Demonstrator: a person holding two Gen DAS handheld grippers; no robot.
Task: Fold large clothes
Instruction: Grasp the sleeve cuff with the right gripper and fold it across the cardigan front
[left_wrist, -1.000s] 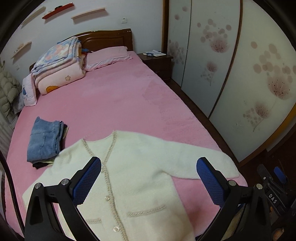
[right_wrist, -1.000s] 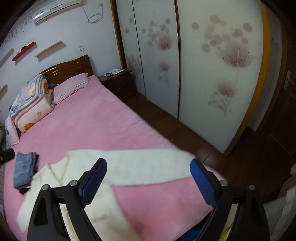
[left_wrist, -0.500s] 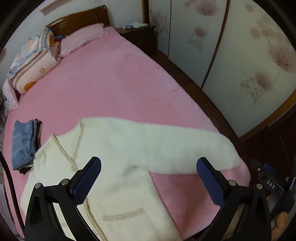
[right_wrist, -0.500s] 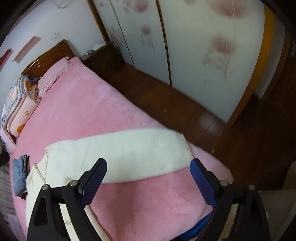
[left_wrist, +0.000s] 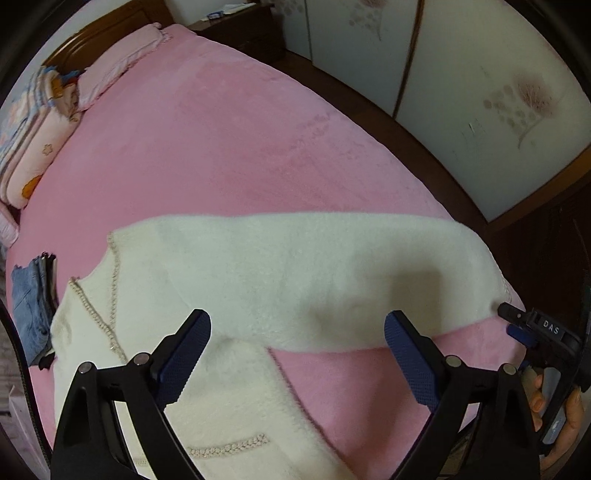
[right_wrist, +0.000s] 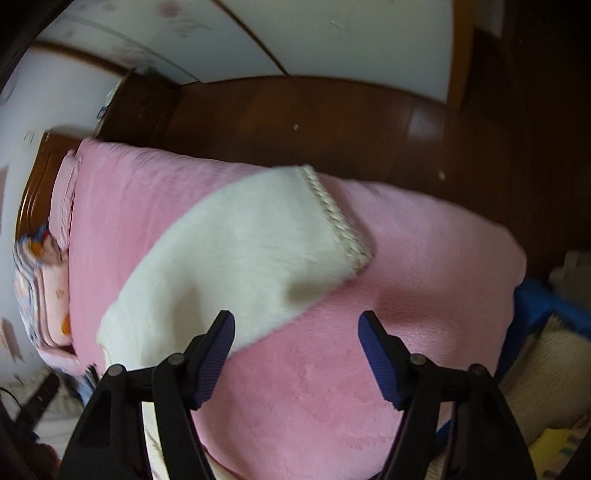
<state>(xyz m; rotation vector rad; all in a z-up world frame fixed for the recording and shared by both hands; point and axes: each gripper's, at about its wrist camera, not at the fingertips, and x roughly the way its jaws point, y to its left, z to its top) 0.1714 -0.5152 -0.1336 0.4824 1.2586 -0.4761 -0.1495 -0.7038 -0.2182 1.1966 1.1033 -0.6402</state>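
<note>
A cream fleece cardigan (left_wrist: 229, 280) with braided trim lies flat on the pink bed (left_wrist: 229, 140). One sleeve (left_wrist: 369, 266) stretches out toward the bed's right edge. My left gripper (left_wrist: 297, 343) hovers just above that sleeve near the armpit, its jaws wide and beginning to close with nothing pinched. In the right wrist view the same sleeve (right_wrist: 236, 251) ends in a braided cuff (right_wrist: 338, 218). My right gripper (right_wrist: 295, 343) hangs over the sleeve's lower edge and bare blanket, jaws closing, pads not touching cloth.
Folded jeans (left_wrist: 29, 306) lie at the bed's left edge. Stacked quilts (left_wrist: 33, 144) and a pink pillow (left_wrist: 118, 62) sit by the headboard. A dark nightstand (left_wrist: 243, 26), wardrobe doors (left_wrist: 480, 74) and wood floor (right_wrist: 295, 122) border the right side. A hand (left_wrist: 565, 417) holds the other gripper.
Both grippers have dropped toward the bed and tilted downward over the outstretched sleeve. The right view has rolled. The right jaws have narrowed noticeably, the left only slightly.
</note>
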